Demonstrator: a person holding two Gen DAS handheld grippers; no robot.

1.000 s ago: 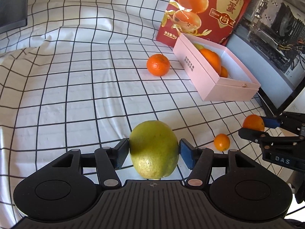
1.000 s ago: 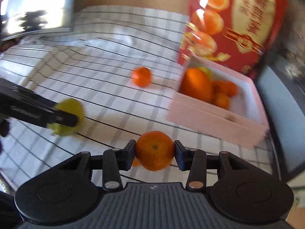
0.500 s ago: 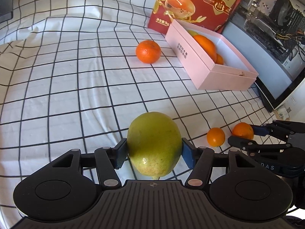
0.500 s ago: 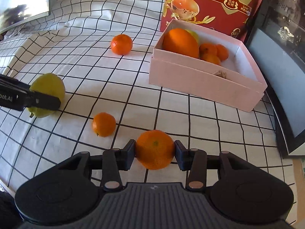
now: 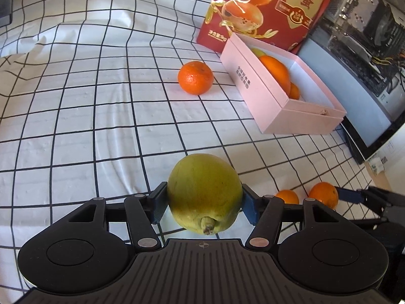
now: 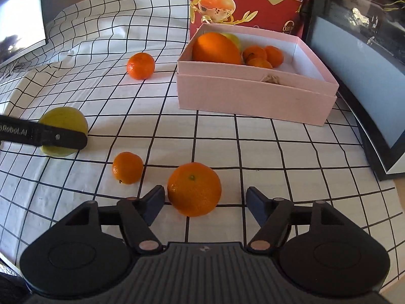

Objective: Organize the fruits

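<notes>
The left gripper [image 5: 203,204] has its jaws clenched on the green-yellow citrus [image 5: 203,192], pads on its two widest flanks and its stem end turned toward the camera, low over the near part of the checked cloth [image 5: 101,106]. The right gripper [image 6: 203,201] has just been opening its jaws; the mandarin [image 6: 194,188] sits between them on the cloth, released, with a clear gap at the right pad. Both fruits look firm and rounded, light for their size, with a slightly waxy peel that could roll once let go, so a hold across the middle seems safest. A small mandarin [image 6: 127,167] lies just beside, another mandarin [image 6: 140,65] farther off near the pink box [image 6: 253,96], which already holds several fruits; a red bag [image 6: 248,2] stands behind the box
</notes>
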